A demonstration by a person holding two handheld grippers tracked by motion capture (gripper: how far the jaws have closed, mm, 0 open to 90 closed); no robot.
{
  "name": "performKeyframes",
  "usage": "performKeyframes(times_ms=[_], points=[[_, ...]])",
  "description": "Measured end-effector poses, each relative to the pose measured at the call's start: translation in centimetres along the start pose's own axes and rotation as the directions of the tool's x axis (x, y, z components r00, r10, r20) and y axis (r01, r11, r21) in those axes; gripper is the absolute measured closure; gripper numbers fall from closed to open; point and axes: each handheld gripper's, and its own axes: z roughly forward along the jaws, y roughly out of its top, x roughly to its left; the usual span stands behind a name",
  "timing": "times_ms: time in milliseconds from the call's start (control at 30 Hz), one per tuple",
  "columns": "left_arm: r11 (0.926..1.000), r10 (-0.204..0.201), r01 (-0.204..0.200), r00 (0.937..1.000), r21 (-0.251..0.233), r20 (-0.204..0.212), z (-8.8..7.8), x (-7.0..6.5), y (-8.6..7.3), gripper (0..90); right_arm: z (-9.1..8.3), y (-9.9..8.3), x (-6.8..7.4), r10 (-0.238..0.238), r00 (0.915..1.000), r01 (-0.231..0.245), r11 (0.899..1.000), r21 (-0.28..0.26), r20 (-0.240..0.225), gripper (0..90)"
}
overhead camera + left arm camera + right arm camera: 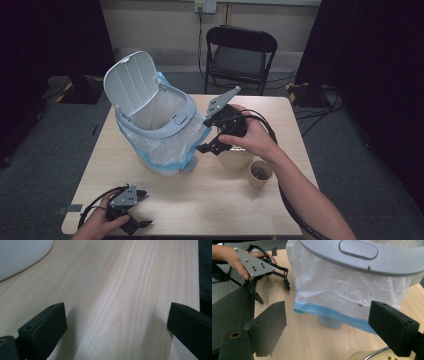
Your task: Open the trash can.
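Nearest the lens in the high view, at the table's (165, 197) near left corner, my left gripper (141, 207) rests on the pale wood in my left hand (95, 225), its two black jaws spread wide with nothing between them. From the left gripper view, the same jaws stand at either side of bare wood grain, and a curved white edge of the bin's base (20, 257) sits at the upper left corner.

Further in, my right hand (255, 137) holds the right gripper (210, 148) above the middle of the table, just to the right of the bin, jaws pointing down and toward it. Its jaws are likewise apart and clasp nothing (the right gripper view shows tabletop and bag between them, untouched).

Centre-left stands the white pedal bin (160, 125), lid (131, 82) swung up and back, a translucent bag (165, 147) with a blue band draped over its rim and down its sides. Seen along the right gripper, the grey rim with its oval latch (358, 248) runs across the top, the bag (347, 285) hangs below it, and a grey foot pedal (329, 322) shows beneath the blue band.

Directly under the right hand sits a pale bowl (235, 159), partly hidden by the gripper; its rim and some brown scraps show at the bottom edge of the right gripper view. A paper cup (260, 174) stands upright just to its right, apart from the bin. Beyond the table's far edge is a black folding chair (240, 55).
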Motion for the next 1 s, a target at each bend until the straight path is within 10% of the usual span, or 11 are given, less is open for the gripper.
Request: performKeyframes(times_ms=[1000], points=[[1.0,-0.003,0.003,1.0,0.001,0.003,0.0,0.0,0.0,1.9,-1.6,-7.1,0.0,0.083,0.996,-0.083,0.997,-0.007,0.032,14.9]])
